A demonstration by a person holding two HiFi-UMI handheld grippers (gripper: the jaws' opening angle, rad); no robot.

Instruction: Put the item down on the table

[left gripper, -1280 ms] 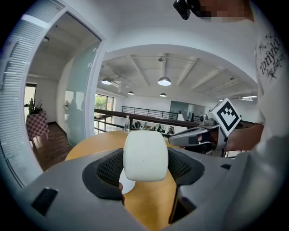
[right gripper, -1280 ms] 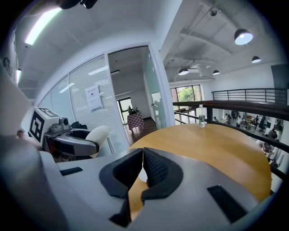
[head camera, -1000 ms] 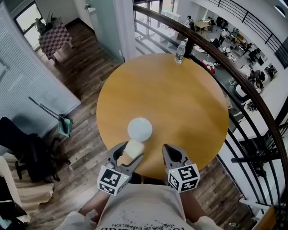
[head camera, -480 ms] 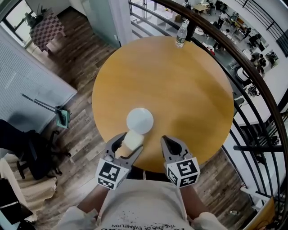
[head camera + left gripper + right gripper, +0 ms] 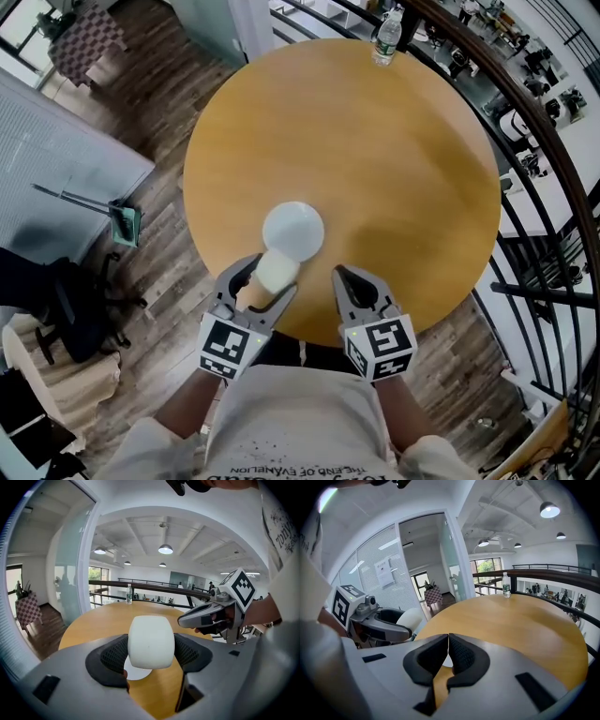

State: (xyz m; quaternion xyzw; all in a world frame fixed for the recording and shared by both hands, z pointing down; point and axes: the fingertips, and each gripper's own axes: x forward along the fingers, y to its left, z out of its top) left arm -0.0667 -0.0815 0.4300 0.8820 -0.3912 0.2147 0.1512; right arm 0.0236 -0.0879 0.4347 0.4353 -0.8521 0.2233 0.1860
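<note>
White disc (image 5: 136,672) mostly hidden behind item (image 5: 151,641); btl (image 5: 129,594) label too small.

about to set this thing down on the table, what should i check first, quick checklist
1. Left claw shut on the cream rounded block: ok.
2. Right claw shut, empty, off to the side: ok.
3. Block over the round wooden table, not past its near edge: ok.
4. Landing spot bare: not ok, the white round disc seems to lie partly under the block.
5. Gap between block and table: cannot tell.
6. Clear plastic bottle away at the far edge: ok.
</note>
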